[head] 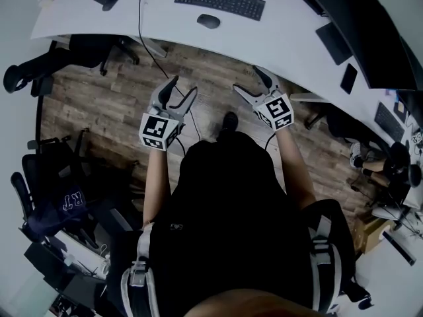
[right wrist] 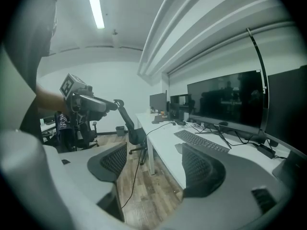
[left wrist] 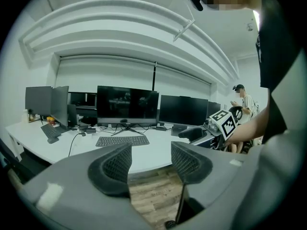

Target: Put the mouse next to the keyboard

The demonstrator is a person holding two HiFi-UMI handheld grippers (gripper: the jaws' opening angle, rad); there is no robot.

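Hovering, left claw point(head: 185, 86) and right claw point(head: 246, 79) gape.

Dark mouse point(head: 208, 21) lies flat just beside black keyboard point(head: 220, 0).

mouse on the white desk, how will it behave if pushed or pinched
The mouse looks small with a rounded, smooth shell, so probably light and may squirt from a pinch. On the smooth desk it would likely slide rather than roll.
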